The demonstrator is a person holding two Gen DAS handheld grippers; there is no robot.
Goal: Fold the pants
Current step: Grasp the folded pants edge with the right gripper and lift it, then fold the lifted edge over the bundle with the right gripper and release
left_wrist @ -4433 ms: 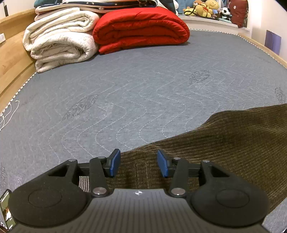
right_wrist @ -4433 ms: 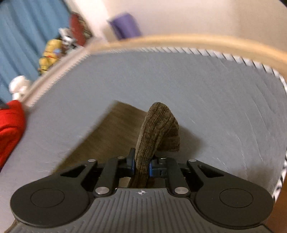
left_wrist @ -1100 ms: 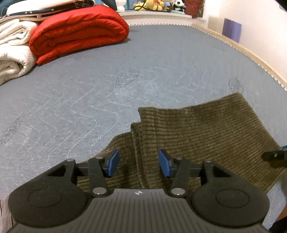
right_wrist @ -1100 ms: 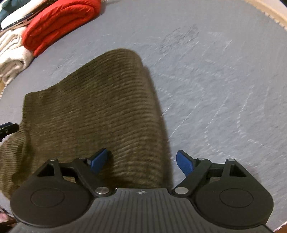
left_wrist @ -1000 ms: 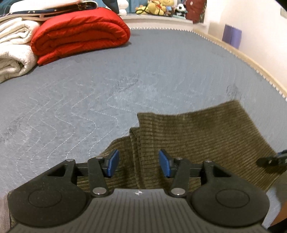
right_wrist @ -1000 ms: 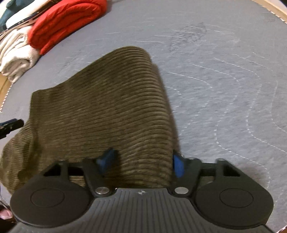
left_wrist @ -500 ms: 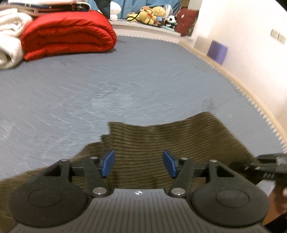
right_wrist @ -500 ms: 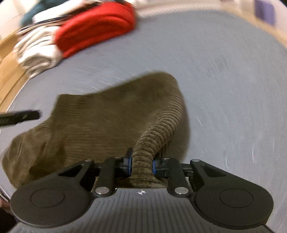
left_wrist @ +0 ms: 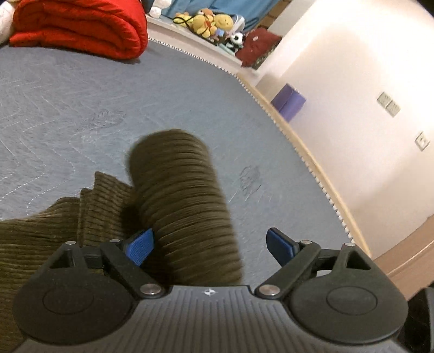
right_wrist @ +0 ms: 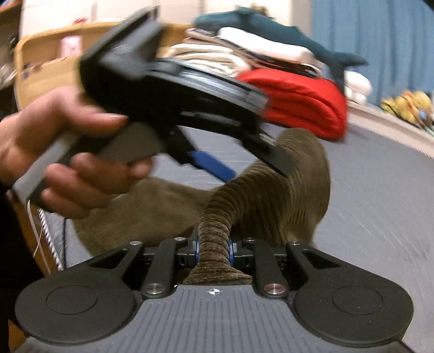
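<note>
One pair of olive corduroy pants (left_wrist: 179, 201) lies on a grey quilted bed (left_wrist: 81, 103), lower centre of both views.

The bed has a wooden frame and fills a room with a pale wall at right holding three wall plates (left_wrist: 389, 104); one purple box (left_wrist: 288, 101) sits at the bed's far edge, one red folded blanket (left_wrist: 78, 27) upper left, a cluster of stuffed toys (left_wrist: 208, 24) along the top. The left gripper (left_wrist: 210, 245) has just been opening; its jaws stand wide, a raised fold of cloth between them with the right pad clear of it. The right gripper (right_wrist: 214, 248) is clenched on a bunched ridge of the pants. One hand (right_wrist: 67, 157) holds the left gripper in the right view's upper left.
</note>
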